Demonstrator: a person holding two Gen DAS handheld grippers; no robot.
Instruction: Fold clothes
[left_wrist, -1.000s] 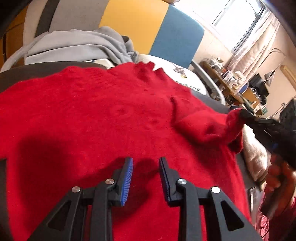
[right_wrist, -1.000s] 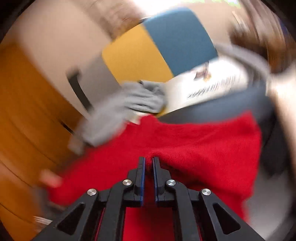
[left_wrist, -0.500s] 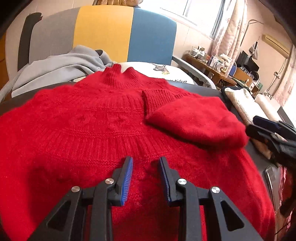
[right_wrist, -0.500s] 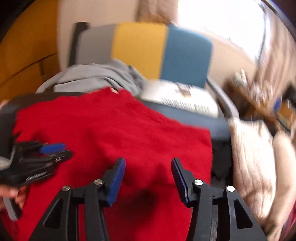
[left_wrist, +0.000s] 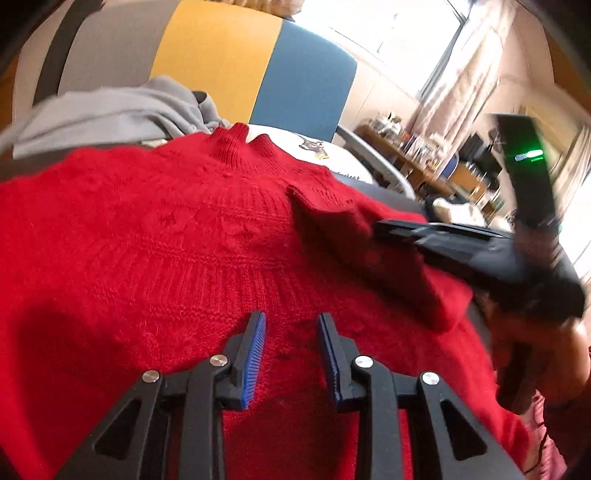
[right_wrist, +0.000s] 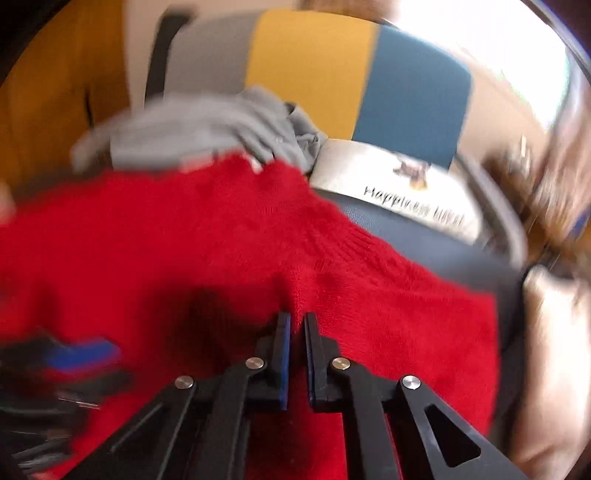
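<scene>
Left wrist view: a red sweater (left_wrist: 155, 251) is spread flat over a dark seat (right_wrist: 424, 240), with its neck toward a chair back (left_wrist: 258, 62) coloured grey, yellow and blue. One sleeve (left_wrist: 369, 254) is folded across the sweater's front. The left gripper (left_wrist: 290, 354) is held just above the red knit with its jaws partly apart, and nothing is gripped between the blue pads (left_wrist: 255, 354). The right gripper (left_wrist: 384, 227) is seen from the side at the folded sleeve, held by a hand (left_wrist: 543, 354). In the right wrist view, the right gripper (right_wrist: 297, 356) is closed to a thin gap over the sweater (right_wrist: 184, 240); whether any knit is pinched cannot be told. A grey garment (left_wrist: 110, 114) and a white printed cloth (right_wrist: 399, 184) are seen behind the sweater.
</scene>
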